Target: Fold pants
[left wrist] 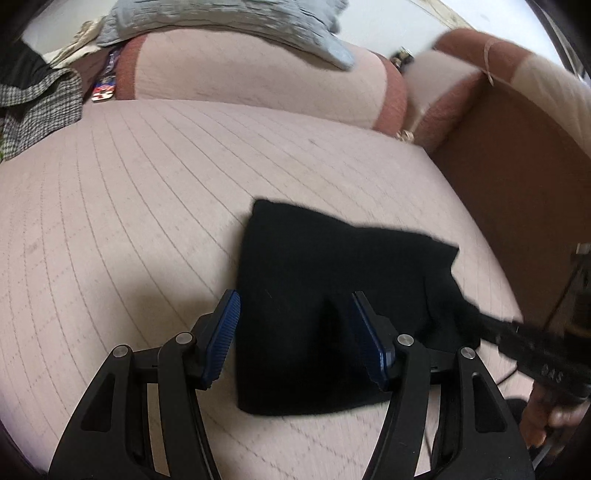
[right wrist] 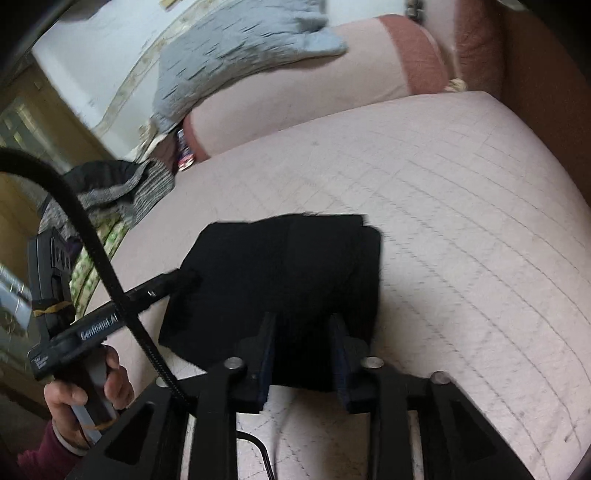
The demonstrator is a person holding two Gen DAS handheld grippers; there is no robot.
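Note:
Folded black pants (left wrist: 314, 251) lie in a compact square on the pink quilted seat (left wrist: 147, 206). My left gripper (left wrist: 293, 295) is open over their near part. Its left blue pad (left wrist: 221, 332) stands just off the pants' left edge, its right pad over the cloth. From the right, my right gripper (left wrist: 476, 317) reaches in with its tips together on the pants' right corner. In the right wrist view the pants (right wrist: 295, 266) fill the narrow gap of my right gripper (right wrist: 303, 321), which is shut on their near edge. My left gripper (right wrist: 184, 280) touches their left side.
Pink back cushions (left wrist: 258, 85) carry a grey garment (left wrist: 236, 22). A checked grey garment (left wrist: 37, 107) is heaped at the seat's left end. A brown armrest (left wrist: 517, 184) bounds the right. A hand (right wrist: 85, 391) holds the left gripper's handle; a black cable (right wrist: 92, 236) arcs nearby.

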